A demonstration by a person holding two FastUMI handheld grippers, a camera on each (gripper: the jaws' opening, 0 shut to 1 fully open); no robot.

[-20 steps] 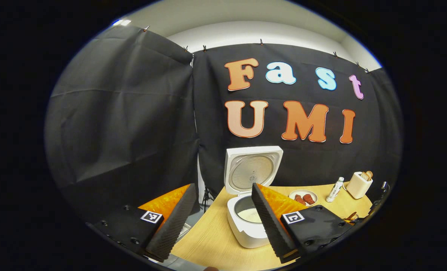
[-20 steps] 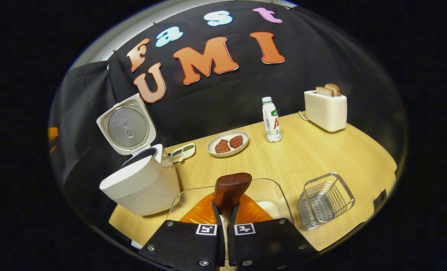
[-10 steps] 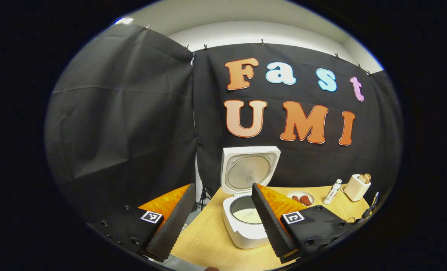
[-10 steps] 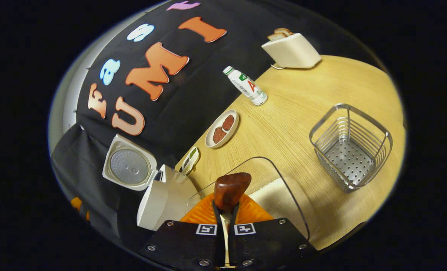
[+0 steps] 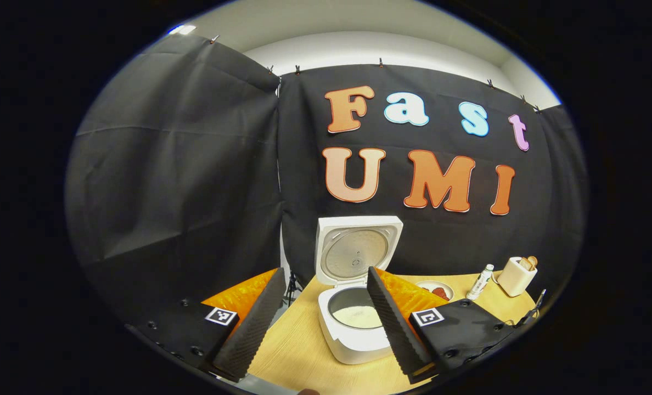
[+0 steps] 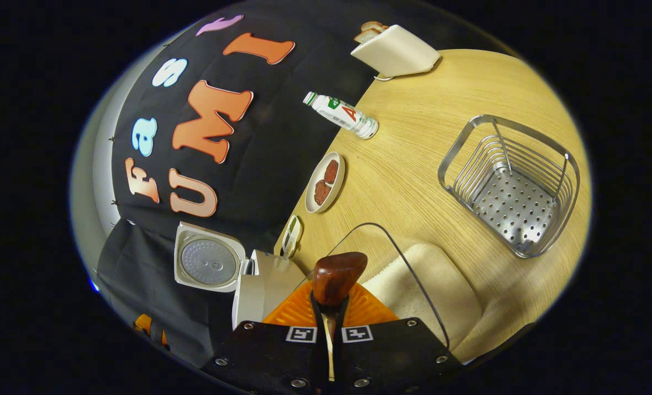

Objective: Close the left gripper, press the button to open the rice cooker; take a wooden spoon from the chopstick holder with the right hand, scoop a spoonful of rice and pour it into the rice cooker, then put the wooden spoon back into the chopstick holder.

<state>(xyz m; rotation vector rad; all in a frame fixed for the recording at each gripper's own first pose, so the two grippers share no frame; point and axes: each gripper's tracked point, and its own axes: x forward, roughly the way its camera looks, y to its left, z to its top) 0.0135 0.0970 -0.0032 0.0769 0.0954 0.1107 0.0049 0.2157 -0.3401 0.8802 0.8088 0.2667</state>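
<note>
Wooden spoon (image 6: 334,280) — between right fingers (image 6: 316,312)

A light wood-grain desk (image 6: 414,164) carries everything. At its left end stands a white rice cooker (image 5: 353,323), lid raised upright, with white rice in its pot. Just right of the cooker, toward the far edge, lies a small seasoning dish (image 6: 291,235), then a white plate (image 6: 324,182) with two reddish-brown pieces on it. Farther right stands a white bottle with a green cap (image 6: 341,114), and at the far right corner a cream toaster (image 6: 396,52) with bread in its slots. Nearer, a clear container of rice (image 6: 414,274) sits right of the cooker, and right of it a wire chopstick holder (image 6: 510,184) with a perforated base.
</note>
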